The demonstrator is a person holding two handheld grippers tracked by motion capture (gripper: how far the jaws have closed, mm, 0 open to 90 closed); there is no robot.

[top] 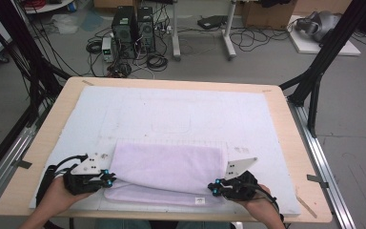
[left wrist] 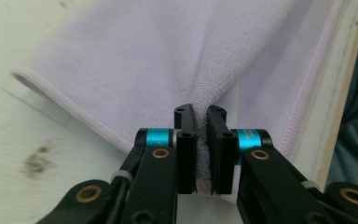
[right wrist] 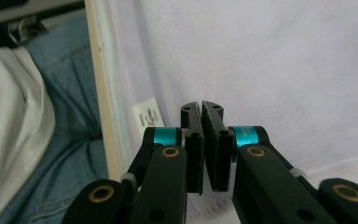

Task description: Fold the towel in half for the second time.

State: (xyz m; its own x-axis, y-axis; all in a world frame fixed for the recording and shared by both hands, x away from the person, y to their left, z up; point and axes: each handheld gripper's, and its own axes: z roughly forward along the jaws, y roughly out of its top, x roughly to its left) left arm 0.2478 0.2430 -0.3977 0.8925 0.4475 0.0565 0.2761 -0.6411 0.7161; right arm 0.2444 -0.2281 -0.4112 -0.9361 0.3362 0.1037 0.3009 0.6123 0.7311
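A pale lavender towel (top: 167, 167) lies folded on the white mat (top: 171, 107), near the table's front edge. My left gripper (top: 108, 178) sits at the towel's left near corner. In the left gripper view its jaws (left wrist: 200, 112) are shut on a bunched ridge of the towel (left wrist: 121, 56), whose hemmed edge runs off to the left. My right gripper (top: 213, 187) is at the right near corner. Its jaws (right wrist: 201, 106) are pressed together over the towel (right wrist: 270, 60), with a thin layer of cloth between them, beside a small white label (right wrist: 149, 116).
The wooden table (top: 57, 114) carries the mat, which is bare behind the towel. Black frame posts (top: 314, 81) stand at both sides. Computer towers (top: 132, 31) and cables lie on the floor beyond. The person's jeans (right wrist: 70, 135) are just past the near edge.
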